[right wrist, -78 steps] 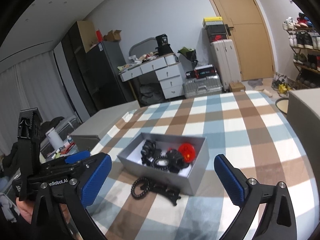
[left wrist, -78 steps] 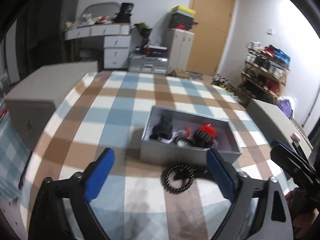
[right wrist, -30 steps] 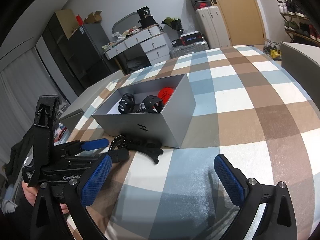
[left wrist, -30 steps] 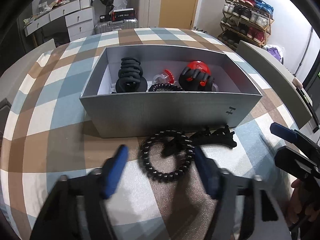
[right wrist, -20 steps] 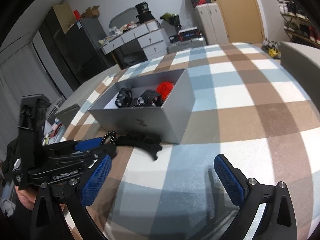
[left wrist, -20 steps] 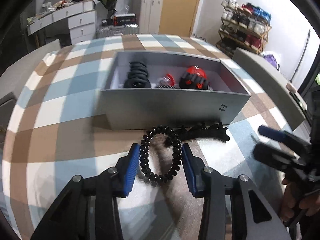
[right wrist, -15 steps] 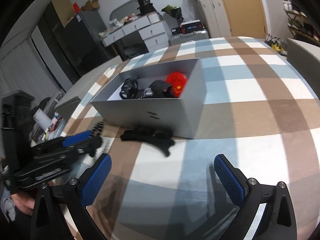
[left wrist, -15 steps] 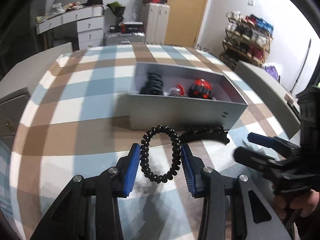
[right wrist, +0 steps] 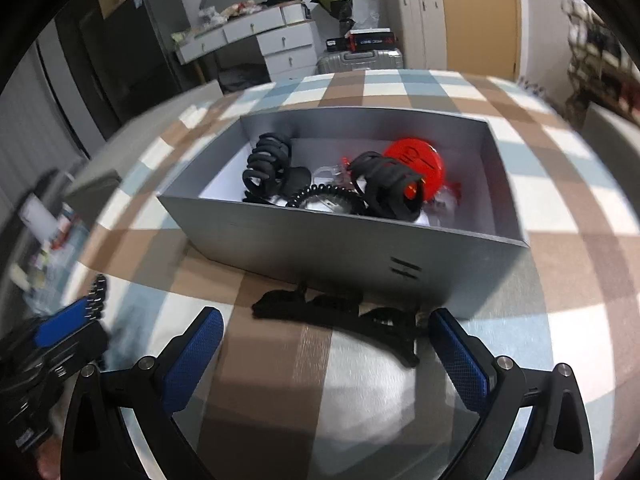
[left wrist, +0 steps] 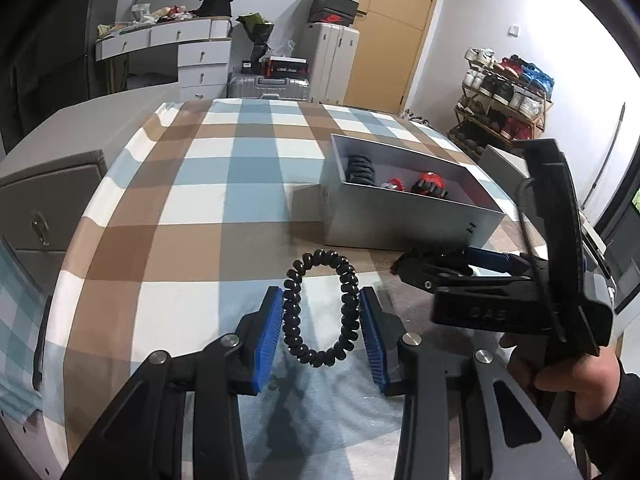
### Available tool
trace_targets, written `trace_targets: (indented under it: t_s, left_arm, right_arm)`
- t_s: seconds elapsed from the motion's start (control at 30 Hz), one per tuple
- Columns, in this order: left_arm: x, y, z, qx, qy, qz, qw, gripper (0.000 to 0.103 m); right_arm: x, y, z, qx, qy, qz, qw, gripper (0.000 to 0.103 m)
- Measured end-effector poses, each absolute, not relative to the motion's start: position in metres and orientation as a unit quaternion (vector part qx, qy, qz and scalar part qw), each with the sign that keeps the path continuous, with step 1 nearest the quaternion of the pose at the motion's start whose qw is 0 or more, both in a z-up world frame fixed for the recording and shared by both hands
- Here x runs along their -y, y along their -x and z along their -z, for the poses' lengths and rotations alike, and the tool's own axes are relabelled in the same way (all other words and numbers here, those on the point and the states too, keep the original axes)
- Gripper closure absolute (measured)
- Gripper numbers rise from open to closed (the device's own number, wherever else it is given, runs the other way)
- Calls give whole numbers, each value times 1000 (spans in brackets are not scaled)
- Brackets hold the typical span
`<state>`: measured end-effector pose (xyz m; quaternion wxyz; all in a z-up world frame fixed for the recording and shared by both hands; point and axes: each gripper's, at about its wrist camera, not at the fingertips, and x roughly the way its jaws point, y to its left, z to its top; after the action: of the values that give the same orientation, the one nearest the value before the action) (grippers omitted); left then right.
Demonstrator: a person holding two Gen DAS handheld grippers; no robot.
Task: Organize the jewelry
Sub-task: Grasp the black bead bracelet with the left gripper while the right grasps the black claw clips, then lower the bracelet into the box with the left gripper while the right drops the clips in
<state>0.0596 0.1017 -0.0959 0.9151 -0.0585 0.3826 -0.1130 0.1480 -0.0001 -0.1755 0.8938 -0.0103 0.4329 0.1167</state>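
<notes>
Left gripper [left wrist: 320,330] is pinching the black spiral hair tie [left wrist: 319,307]; right gripper [right wrist: 326,350], fingers wide, is straddling the black claw clip [right wrist: 340,316] beside the grey cardboard box [right wrist: 320,240].

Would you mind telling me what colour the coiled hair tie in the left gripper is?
Black, clearest in the left wrist view: hair tie.

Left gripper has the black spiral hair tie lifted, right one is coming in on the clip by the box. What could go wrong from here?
The spiral hair tie is pinched only at its sides between the left gripper pads; being springy, it could squirm out before reaching the grey box.

The right gripper is open around the long black clip, which lies close against the box wall, so closing may nudge the box or catch only the clip's end.
</notes>
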Motion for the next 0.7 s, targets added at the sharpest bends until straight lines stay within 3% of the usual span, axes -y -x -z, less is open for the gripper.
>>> trace_targets:
  t_s: [0.2, 0.7]
  left_arm:
    - [-111, -60, 100, -386, 82, 119, 911, 70]
    - [-109, -57, 97, -382, 79, 122, 913, 70]
  right_arm:
    - [-13, -154, 180, -440, 57, -79, 893, 8]
    - [11, -128, 172, -422, 19, -92, 902, 8]
